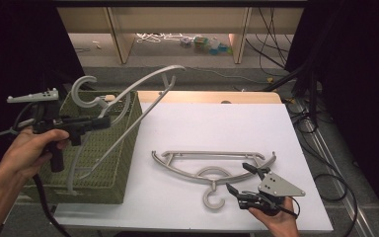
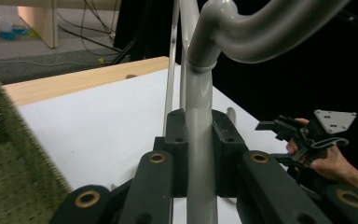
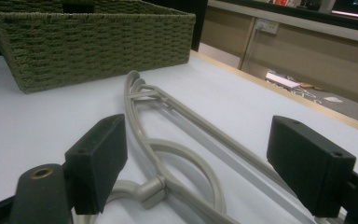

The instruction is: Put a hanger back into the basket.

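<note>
Where the high view looks down on the white table (image 1: 217, 128), the left gripper (image 1: 103, 122) is held above the green woven basket (image 1: 108, 168) with its jaws pinched on a grey plastic hanger (image 1: 143, 86), gripped at the neck just below the hook; that hanger is off the table and tilted, its arms reaching up and right past the basket's rim. A 2nd grey hanger (image 1: 212, 165) lies flat on the table near the front edge, hook toward the person, and the right gripper (image 1: 242, 178) sits just beside that hook with its jaws spread. Along the left gripper view, the 2 black jaws are pressed against the held hanger's stem (image 2: 199, 135), which rises between them and bends into the hook at the top; the right gripper (image 2: 272, 142) shows farther off over the table. From the right gripper view, the jaws stand wide apart with the flat hanger (image 3: 177, 140) lying between and ahead of them, apparently untouched, though the contact near the left pad is hard to judge, and the basket (image 3: 98, 42) stands beyond.
</note>
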